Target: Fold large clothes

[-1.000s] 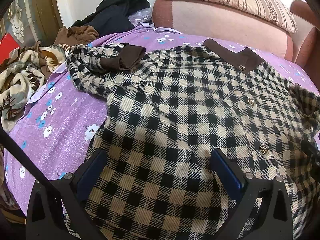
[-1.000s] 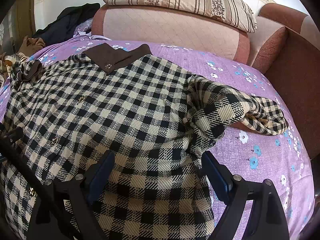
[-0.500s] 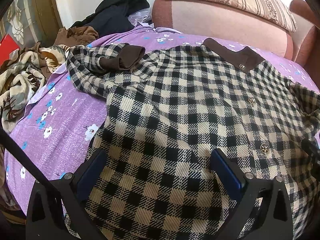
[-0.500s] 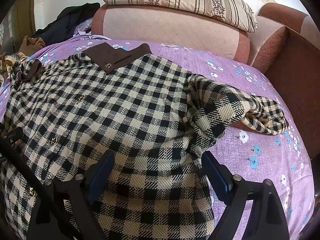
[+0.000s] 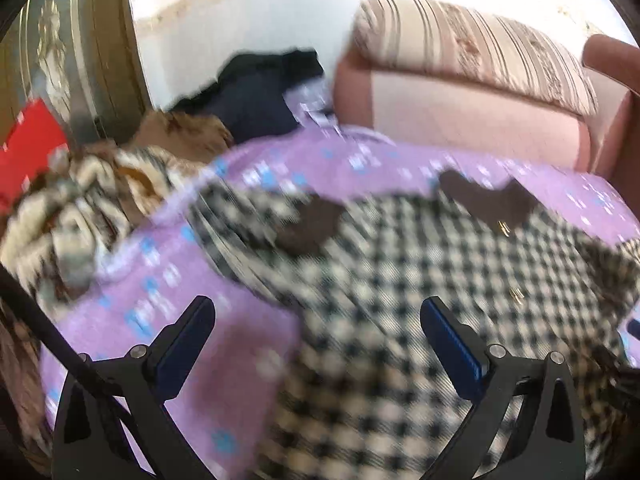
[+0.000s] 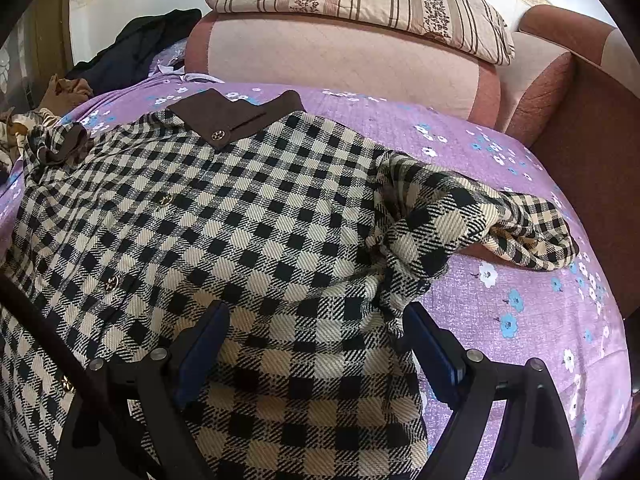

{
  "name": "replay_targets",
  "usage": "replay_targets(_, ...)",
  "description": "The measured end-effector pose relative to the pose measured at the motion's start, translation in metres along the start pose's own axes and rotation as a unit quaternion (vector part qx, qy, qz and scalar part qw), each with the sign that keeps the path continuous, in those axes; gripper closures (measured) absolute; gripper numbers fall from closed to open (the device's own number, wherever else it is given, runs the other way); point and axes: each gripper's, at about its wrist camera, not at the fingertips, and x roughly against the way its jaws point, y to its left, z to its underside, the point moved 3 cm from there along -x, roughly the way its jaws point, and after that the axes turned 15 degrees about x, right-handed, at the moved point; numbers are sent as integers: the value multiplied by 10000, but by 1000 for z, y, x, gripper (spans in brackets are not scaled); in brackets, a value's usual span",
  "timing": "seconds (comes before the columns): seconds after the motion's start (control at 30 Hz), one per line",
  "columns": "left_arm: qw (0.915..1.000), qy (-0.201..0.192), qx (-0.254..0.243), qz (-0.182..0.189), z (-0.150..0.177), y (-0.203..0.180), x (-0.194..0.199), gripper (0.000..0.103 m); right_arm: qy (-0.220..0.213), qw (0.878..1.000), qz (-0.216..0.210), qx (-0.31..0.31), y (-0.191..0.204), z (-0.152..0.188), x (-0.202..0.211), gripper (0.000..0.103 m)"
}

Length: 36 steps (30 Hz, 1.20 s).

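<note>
Half the checked coat [image 5: 420, 280] motion-blurred

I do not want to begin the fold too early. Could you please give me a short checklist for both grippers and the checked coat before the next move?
1. Left gripper open: ok, jaws wide apart, nothing between them.
2. Right gripper open: ok, jaws apart over the checked coat.
3. Coat lies buttoned, front up on the purple sheet: ok.
4. Right sleeve flat: not ok, it lies bunched beside the body.
5. Left sleeve flat: not ok, its brown cuff is folded onto the shoulder.
6. Left wrist view steady: not ok, it is blurred, so the exact aim cannot be told.
</note>
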Motion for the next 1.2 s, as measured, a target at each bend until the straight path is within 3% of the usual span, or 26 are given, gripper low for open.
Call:
replay_targets(0.07,9995,-61,-263,-152,-19,4,-7,1,22,10000,-12,-17,0,-1,-1,11)
replay_targets(0.23,9900,4,-1411,-36,-39,-10,-50,5,91,9999,-10,-47,-2,1,-4,11)
replay_targets(0.3,9840,438,-1723,85,-35,-16,-78,27,117,9999,7,-13,0,2,-6,11)
replay_targets(0.37,9791,770,-1876,137,-30,-22,-100,33,149,9999,6,11,0,3,-9,11)
replay_targets(0.47,9745,859,-2071,10,-20,-27,-120,49,240,9997,-19,16,1,5,-17,11)
replay_targets(0.5,9739,915,-2078,-36,-20,-28,-127,67,240,9997,-31,12,1,5,-18,11)
replay_targets(0.53,9741,1021,-2015,-56,-21,-27,-132,78,274,9996,-47,2,1,6,-21,11)
replay_targets(0.57,9753,1191,-1857,-73,-23,-24,-141,92,291,9996,-55,-4,1,6,-22,11)
replay_targets(0.63,9808,1301,-1451,-101,-34,-12,-149,95,313,9995,-79,-27,1,6,-24,11)
replay_targets(0.73,9915,1085,-643,-329,-66,27,-139,97,312,9995,-80,-23,0,6,-24,11)
replay_targets(0.87,9930,719,753,-557,-108,107,-100,97,319,9994,-114,-46,0,6,-24,11)
replay_targets(0.93,9860,445,1380,-826,-124,159,-72,97,327,9994,-133,-60,-1,6,-24,11)
replay_targets(1.03,9734,185,1929,-1218,-133,219,-42,97,318,9994,-116,-80,-2,6,-23,11)
replay_targets(1.2,9383,40,2775,-2065,-124,310,-10,97,276,9996,14,-52,-2,7,-20,11)
